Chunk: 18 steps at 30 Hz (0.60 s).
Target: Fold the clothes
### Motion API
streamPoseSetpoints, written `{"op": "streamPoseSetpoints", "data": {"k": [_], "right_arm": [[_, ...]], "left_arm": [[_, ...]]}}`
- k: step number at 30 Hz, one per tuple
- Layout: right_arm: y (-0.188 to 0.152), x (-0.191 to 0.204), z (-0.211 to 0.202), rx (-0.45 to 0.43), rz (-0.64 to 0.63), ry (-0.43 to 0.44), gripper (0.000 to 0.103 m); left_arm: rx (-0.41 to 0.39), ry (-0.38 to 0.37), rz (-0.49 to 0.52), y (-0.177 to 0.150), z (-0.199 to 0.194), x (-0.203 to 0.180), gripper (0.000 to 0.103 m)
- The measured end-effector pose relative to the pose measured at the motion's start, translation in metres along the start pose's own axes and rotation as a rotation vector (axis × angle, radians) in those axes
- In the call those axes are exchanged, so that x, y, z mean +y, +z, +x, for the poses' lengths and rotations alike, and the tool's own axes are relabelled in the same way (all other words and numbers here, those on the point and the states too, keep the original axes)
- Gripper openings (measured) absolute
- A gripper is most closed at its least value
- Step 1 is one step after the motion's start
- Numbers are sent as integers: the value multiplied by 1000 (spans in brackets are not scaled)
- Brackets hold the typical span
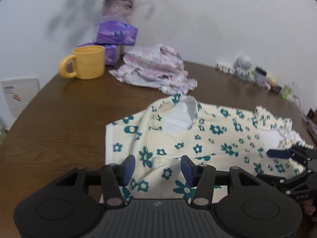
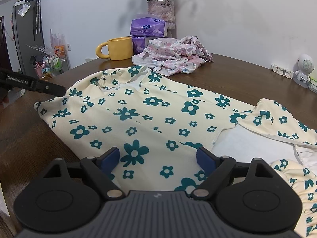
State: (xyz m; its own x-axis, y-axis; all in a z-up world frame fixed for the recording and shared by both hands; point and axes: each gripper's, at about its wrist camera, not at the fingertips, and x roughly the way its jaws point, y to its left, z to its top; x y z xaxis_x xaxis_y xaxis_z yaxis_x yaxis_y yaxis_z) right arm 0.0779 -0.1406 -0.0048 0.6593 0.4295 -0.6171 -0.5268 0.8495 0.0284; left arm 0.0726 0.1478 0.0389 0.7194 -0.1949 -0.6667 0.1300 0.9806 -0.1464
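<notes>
Cream cotton garment printed with teal flowers (image 2: pixel 150 117) lies spread flat on the dark brown wooden counter (image 1: pixel 65 119), its neck opening (image 1: pixel 181 117) toward the far wall and the vase. Its long axis runs across the counter from side to side in both wrist views, with a ruffled sleeve (image 2: pixel 277 119) turned over at the right end so the white lining shows.

Both pairs of tongs hang just over the near edge of this garment. The left tongs (image 1: pixel 158 167) stand about half open, blue pads (image 1: pixel 129 163) apart over the cloth, with nothing pinched between them. The right tongs (image 2: pixel 158 158) stand wide open, also gripping nothing; whether the pad tips brush the fabric I cannot tell. In the left wrist view the right tongs come in from the right edge, over the garment's far end.

Behind the garment, just beside its collar, sits a crumpled heap of pink and white floral clothing (image 2: pixel 174 53). Farther back stand a yellow ceramic mug (image 1: pixel 87 64), two stacked purple tissue packs (image 2: pixel 147 27) and a pale woven vase of dried flowers (image 2: pixel 161 10). Along the wall on the right is a small white robot figure (image 2: pixel 304 67). Nothing lies on the garment itself.
</notes>
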Motion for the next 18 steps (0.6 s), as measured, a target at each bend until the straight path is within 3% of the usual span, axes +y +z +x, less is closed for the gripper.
{"op": "streamPoseSetpoints", "data": {"k": [3,5,7,13,15,18], "right_arm": [[0,1,0,1,-3,-4,87],[0,1,0,1,-4,-5,87],[0,1,0,1,-3,-4,87],[0,1,0,1,-2,-3,87],[0,1,0,1,-1,-3,87],[0,1,0,1,-1,-3,88]], "left_arm": [[30,22,-8,1,11,2,47],[39,13,-27,0,13,6,32],[39,3,-36,-1,13,9,27],[-1,-18,-92,1,6,16,29],[-34,-37,-109,5,0,17,33],[-51,-8,-116,14,2,16,43]]}}
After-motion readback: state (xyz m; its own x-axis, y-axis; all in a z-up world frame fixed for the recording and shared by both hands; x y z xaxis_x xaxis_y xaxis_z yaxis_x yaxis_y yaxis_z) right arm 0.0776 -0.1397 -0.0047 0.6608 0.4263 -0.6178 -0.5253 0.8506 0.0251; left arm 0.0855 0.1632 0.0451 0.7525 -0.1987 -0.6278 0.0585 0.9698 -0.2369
